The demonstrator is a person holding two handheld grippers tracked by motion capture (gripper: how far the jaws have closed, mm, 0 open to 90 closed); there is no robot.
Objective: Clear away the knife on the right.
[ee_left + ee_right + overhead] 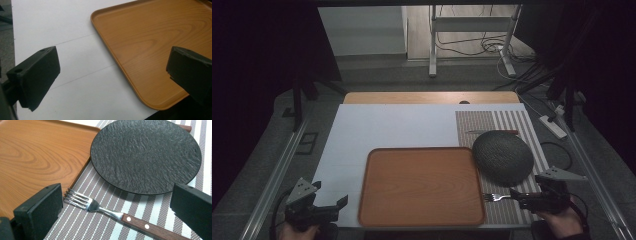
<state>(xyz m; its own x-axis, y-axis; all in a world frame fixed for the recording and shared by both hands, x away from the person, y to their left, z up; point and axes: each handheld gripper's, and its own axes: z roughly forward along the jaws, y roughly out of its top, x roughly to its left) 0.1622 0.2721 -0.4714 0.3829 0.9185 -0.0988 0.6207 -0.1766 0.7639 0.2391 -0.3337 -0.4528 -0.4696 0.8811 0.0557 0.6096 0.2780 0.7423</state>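
So the bench (377, 122) is topped with a plain white sheet, and a strip of bare wood shows along its far edge. A striped brown-and-white placemat (512, 120) covers the right end of it. Past the far edge there's grey floor, a white metal stand (472, 25) with a tangle of cables by its feet, and a white power strip (553, 126) on the floor off the right side. The sides of the room are dark. No brands, labels or writing that I can read anywhere.

A wooden tray (422, 186) sits near the front edge, about the middle, with nothing on it. A dark textured round plate (503, 157) lies on the placemat just right of the tray; in the right gripper view its rim comes right up to the tray's corner, can't tell if they touch. Behind the plate there's a knife (492, 132) with a reddish handle.

The fork (498, 197), steel with a riveted wooden handle, lies flat on the placemat near the front right corner, tines pointing at the tray edge and just beside it.

The right gripper (524, 199) is at the handle end of the fork, jaws spread wide to either side, not clamping it. The left gripper (343, 201) hovers at the front left corner, jaws apart with nothing between them.
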